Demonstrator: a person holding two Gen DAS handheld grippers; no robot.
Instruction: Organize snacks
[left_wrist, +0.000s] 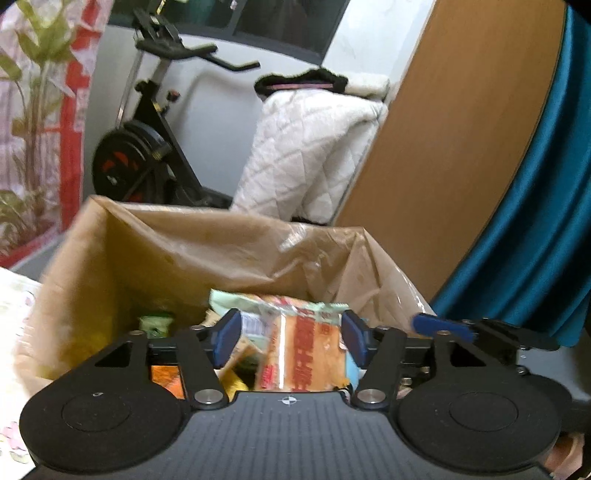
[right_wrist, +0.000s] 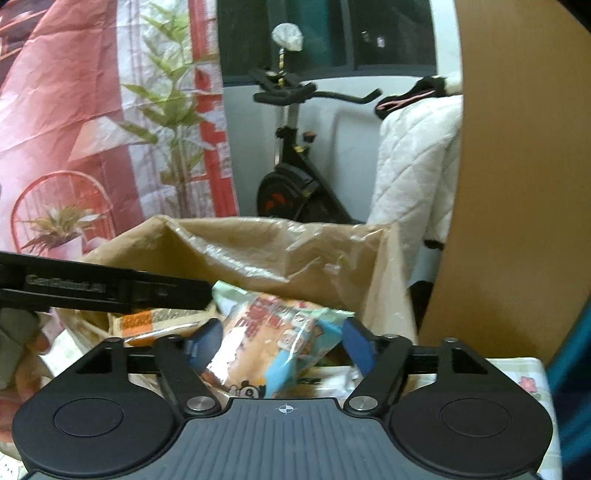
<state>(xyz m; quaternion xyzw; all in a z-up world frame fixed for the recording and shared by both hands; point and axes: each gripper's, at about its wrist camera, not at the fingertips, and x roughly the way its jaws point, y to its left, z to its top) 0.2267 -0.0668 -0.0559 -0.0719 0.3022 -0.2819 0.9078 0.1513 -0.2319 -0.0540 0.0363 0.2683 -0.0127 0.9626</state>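
Observation:
A brown paper bag (left_wrist: 155, 240) stands open on the table and holds several snack packets. An orange-and-clear bread packet (left_wrist: 303, 350) lies on top of them, between the blue pads of my left gripper (left_wrist: 290, 338), which is open just above it. My right gripper (right_wrist: 282, 345) is open too, hovering over the same packet (right_wrist: 266, 339) inside the bag (right_wrist: 258, 243). One blue pad of the right gripper shows in the left wrist view (left_wrist: 439, 326). The left gripper's black body crosses the right wrist view (right_wrist: 103, 286).
An orange box (right_wrist: 162, 319) and a green packet (left_wrist: 155, 323) lie deeper in the bag. A floral tablecloth (right_wrist: 524, 380) covers the table. Behind stand an exercise bike (left_wrist: 147, 147), a white quilt (left_wrist: 306, 147), a wooden panel (left_wrist: 461, 129) and a teal curtain (left_wrist: 535, 240).

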